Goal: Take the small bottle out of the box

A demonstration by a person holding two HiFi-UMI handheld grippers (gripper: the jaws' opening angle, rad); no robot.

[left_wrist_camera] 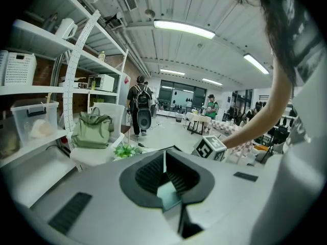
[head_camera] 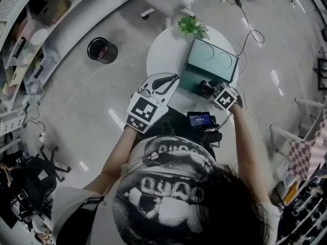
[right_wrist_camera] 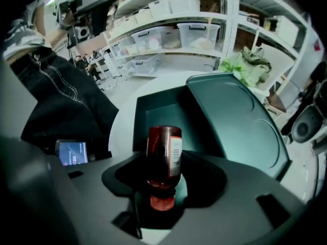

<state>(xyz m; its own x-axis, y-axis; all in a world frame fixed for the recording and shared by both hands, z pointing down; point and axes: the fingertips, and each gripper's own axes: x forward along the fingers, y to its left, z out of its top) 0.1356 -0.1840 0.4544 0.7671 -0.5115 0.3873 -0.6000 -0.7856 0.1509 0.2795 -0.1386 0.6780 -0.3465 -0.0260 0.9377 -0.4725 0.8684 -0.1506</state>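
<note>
small dark-red plastic bottle [right_wrist_camera: 163, 149], red cap up, sits between right gripper [right_wrist_camera: 167, 173] fingers, released, not pinching. It's at 6 o'clock edge of open dark-green box [right_wrist_camera: 153, 115]. left gripper [left_wrist_camera: 164, 180] fingers clenched, empty. imo: pinch body squarely, lift straight, dodge lid [right_wrist_camera: 240, 126] at 12.

Box [head_camera: 204, 65] on tbl [head_camera: 162, 60], plant [head_camera: 193, 26] behind

The open lid [head_camera: 213, 60] walls off the far right side of the box [head_camera: 187, 78], with the plant [head_camera: 192, 26] close behind it. The box's near side stands open, and the table [head_camera: 161, 60] is bare to its left.
</note>
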